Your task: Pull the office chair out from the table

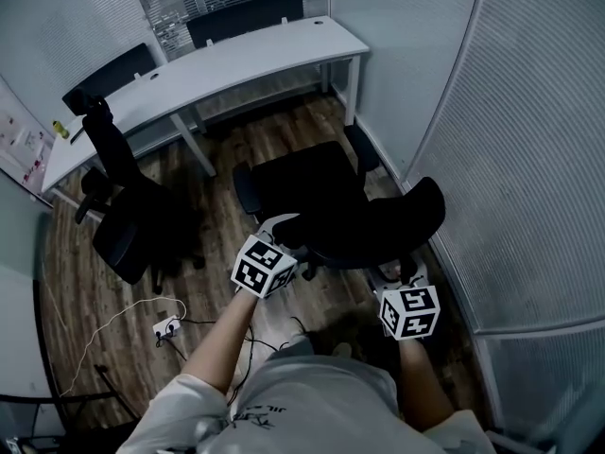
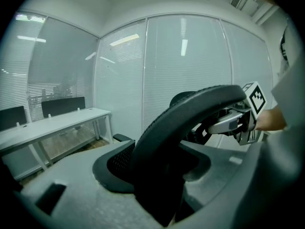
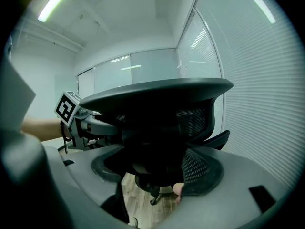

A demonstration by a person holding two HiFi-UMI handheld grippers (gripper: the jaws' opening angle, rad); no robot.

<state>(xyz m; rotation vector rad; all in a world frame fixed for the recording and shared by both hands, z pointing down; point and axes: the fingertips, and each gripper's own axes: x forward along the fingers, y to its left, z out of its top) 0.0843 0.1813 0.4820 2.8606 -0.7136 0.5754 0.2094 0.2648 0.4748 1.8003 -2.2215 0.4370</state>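
The black office chair (image 1: 307, 183) stands on the wood floor, its seat toward the white table (image 1: 246, 60) and a gap between them. Its curved backrest (image 1: 378, 220) faces me. My left gripper (image 1: 288, 230) is on the backrest's left end, my right gripper (image 1: 402, 272) on its right end. In the left gripper view the backrest edge (image 2: 190, 113) fills the wide gap between the jaws of that gripper (image 2: 159, 175), with the right gripper (image 2: 233, 123) at the far end. In the right gripper view the backrest (image 3: 157, 104) sits between the mesh pads of that gripper (image 3: 157, 175).
A second black chair (image 1: 132, 216) stands at the left, near the table's end. Two more chair backs (image 1: 246, 15) show behind the table. A power strip (image 1: 165, 327) with cables lies on the floor at the lower left. A frosted glass wall (image 1: 529, 159) runs close along the right.
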